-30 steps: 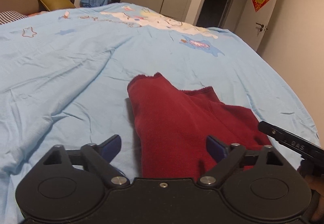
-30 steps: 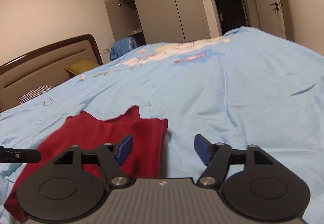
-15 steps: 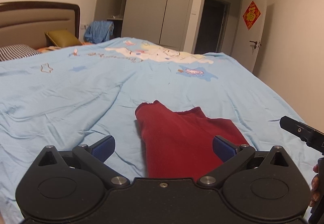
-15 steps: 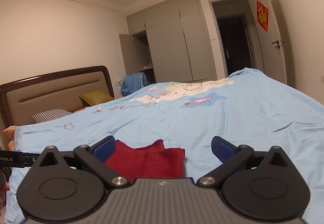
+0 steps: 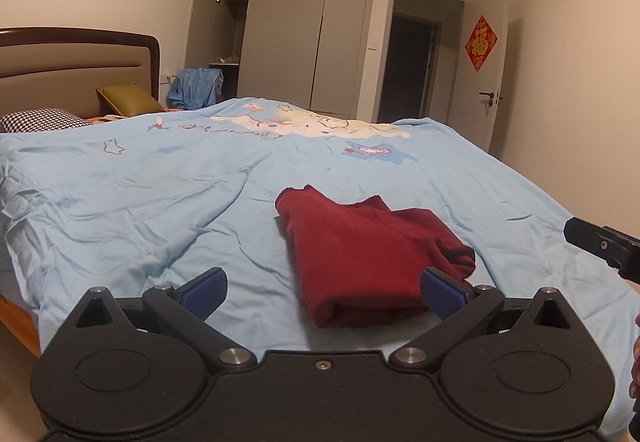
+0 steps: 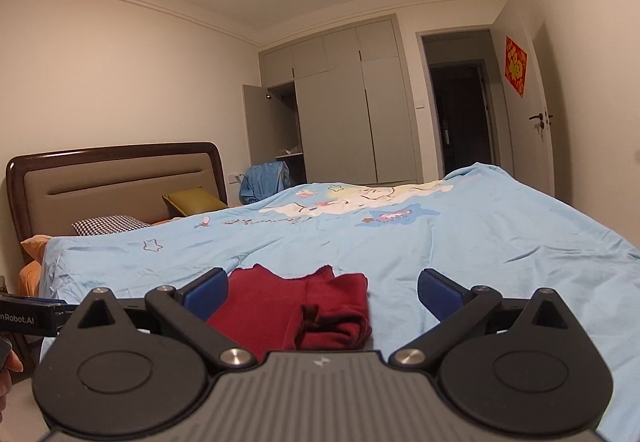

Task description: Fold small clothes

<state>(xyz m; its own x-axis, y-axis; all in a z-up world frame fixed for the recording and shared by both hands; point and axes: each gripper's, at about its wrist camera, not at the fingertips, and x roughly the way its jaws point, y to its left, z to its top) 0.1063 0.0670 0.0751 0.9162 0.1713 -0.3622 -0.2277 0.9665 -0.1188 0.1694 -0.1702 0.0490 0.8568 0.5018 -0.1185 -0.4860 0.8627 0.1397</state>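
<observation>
**Folded red garment on the bed, both grippers wide and empty**

Dark red garment (image 5: 360,262), folded into a thick bundle, flat on the light blue duvet (image 5: 160,202) near its front edge. Folded edge toward the cameras; a rolled, bunched layer on the bundle's right side. Raw upper edges pointing toward the cartoon print farther up the cover.

Left gripper (image 5: 324,292) above and short of the bundle, blue fingertips (image 5: 204,288) spread far apart, nothing between them, not touching the cloth. Right gripper (image 6: 322,292) likewise clear of the cloth, pads (image 6: 438,292) wide apart and empty, garment (image 6: 296,310) seen in the gap toward the left pad.

Beyond: padded headboard (image 6: 116,182), checked pillow (image 6: 110,224), olive cushion (image 6: 192,200), grey wardrobe (image 6: 344,110) with one door ajar, open doorway, red paper ornament (image 5: 481,43) on the white door.
</observation>
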